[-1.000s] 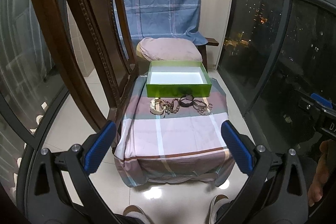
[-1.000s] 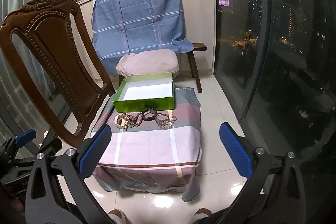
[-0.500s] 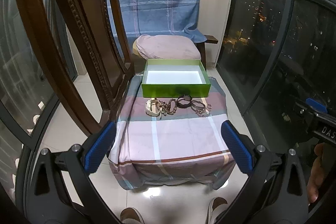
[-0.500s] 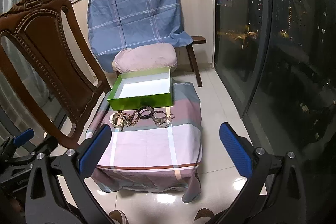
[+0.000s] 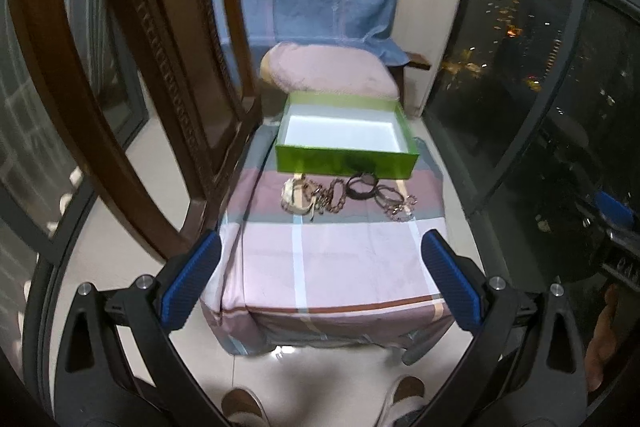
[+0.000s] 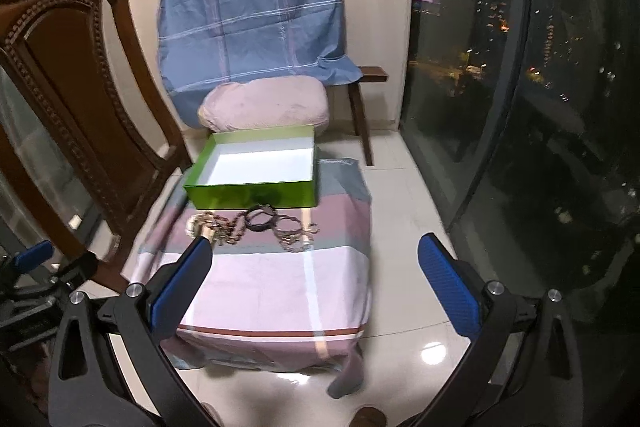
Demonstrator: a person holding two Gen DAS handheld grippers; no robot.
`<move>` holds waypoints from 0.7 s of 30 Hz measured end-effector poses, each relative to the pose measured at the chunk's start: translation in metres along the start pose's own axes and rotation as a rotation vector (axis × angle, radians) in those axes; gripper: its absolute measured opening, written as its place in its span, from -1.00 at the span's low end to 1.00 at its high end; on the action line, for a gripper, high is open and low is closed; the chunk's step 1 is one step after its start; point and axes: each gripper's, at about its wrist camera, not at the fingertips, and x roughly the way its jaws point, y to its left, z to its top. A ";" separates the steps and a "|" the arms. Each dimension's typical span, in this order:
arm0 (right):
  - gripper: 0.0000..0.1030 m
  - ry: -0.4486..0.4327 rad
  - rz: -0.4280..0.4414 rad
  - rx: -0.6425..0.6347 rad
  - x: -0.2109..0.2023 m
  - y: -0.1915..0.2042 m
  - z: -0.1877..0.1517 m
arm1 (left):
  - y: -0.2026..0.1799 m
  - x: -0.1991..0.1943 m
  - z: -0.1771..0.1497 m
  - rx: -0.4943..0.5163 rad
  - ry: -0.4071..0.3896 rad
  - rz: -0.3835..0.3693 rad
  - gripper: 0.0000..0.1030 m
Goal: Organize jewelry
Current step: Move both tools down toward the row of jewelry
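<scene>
An empty green box (image 5: 346,163) with a white inside sits at the far end of a low table under a pink striped cloth (image 5: 332,259); it also shows in the right wrist view (image 6: 256,191). A row of jewelry (image 5: 344,197) lies just in front of the box: a pale bangle (image 5: 294,197), brown beads, a dark bracelet (image 5: 362,186) and chain bracelets (image 5: 396,205). The same row shows in the right wrist view (image 6: 256,227). My left gripper (image 5: 320,279) is open and empty above the table's near end. My right gripper (image 6: 316,279) is open and empty there too.
A carved wooden chair (image 5: 160,67) stands close on the left of the table, also in the right wrist view (image 6: 68,99). A pink cushion (image 5: 328,71) and a blue-draped bench (image 6: 256,15) stand behind. Dark glass windows (image 6: 520,87) run along the right.
Both grippers have moved forward toward the table and jewelry, which look larger now. The left view has swung closer to the chair. Both jaws stay open.
</scene>
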 end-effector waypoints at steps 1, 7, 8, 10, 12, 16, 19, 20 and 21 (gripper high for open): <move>0.95 -0.003 -0.013 0.001 0.000 0.000 0.000 | 0.002 0.002 0.005 -0.023 0.028 0.011 0.92; 0.95 0.067 0.091 0.016 0.009 0.000 0.015 | 0.012 -0.009 0.027 -0.074 -0.012 -0.138 0.92; 0.95 0.065 0.102 0.018 0.008 0.001 0.019 | 0.009 -0.014 0.033 -0.063 -0.039 -0.157 0.92; 0.95 0.039 0.118 0.005 0.002 0.004 0.032 | 0.000 -0.019 0.042 -0.032 -0.047 -0.177 0.92; 0.95 -0.003 0.132 -0.003 -0.007 0.007 0.045 | -0.011 -0.025 0.053 -0.009 -0.075 -0.167 0.92; 0.95 -0.181 0.063 -0.007 -0.030 0.008 0.062 | -0.040 -0.027 0.064 0.119 -0.198 -0.060 0.92; 0.95 -0.343 0.047 0.002 -0.038 0.004 0.053 | -0.049 -0.007 0.059 0.179 -0.191 -0.015 0.92; 0.95 -0.366 0.054 0.002 -0.033 0.003 0.047 | -0.047 0.002 0.059 0.164 -0.186 -0.009 0.93; 0.95 -0.349 0.053 0.004 -0.024 0.001 0.042 | -0.044 0.009 0.055 0.147 -0.178 -0.002 0.93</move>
